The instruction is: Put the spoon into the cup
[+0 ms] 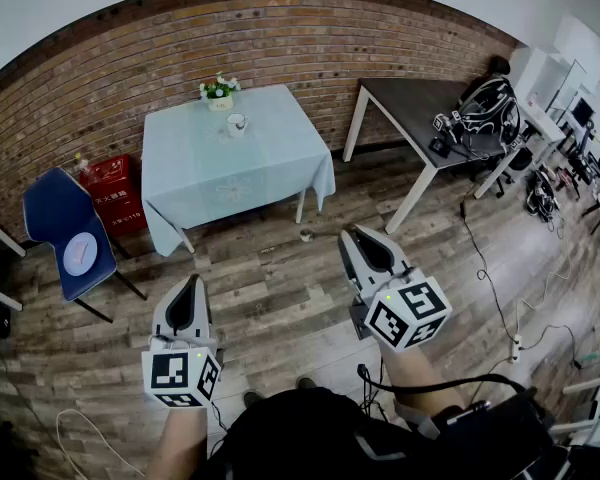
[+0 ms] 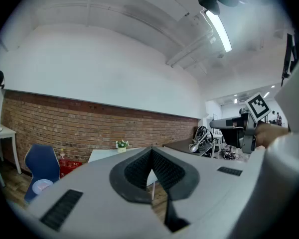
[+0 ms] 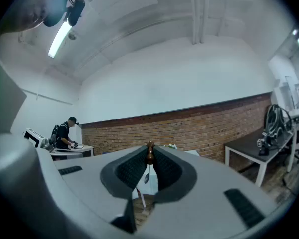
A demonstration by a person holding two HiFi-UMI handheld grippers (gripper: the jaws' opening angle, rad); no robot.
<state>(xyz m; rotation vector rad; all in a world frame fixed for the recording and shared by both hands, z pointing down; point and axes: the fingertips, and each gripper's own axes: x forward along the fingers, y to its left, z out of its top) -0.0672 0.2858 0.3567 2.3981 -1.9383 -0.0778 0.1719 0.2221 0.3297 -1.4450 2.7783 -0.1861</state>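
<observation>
Holds the left gripper (image 1: 192, 282) clenched on nothing, level and idle, seemingly not needed yet. Shows the cup (image 1: 236, 124) near the far edge of the table (image 1: 210, 168), just beside the flower pot (image 1: 218, 93), well apart from both grippers. Grasps the spoon (image 3: 150, 154) by its brown handle end in the right gripper (image 1: 350, 238), bowl hanging down, probably for a straight drop in.

Open floor (image 1: 280, 288) before table (image 1: 210, 183), flowerpot (image 1: 219, 96) just beyond cup (image 1: 237, 124) — chair (image 1: 55, 213) aside

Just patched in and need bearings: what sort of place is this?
Probably a lab or office workroom: brick wall, clothed table with a cup, desk piled with gear.
</observation>
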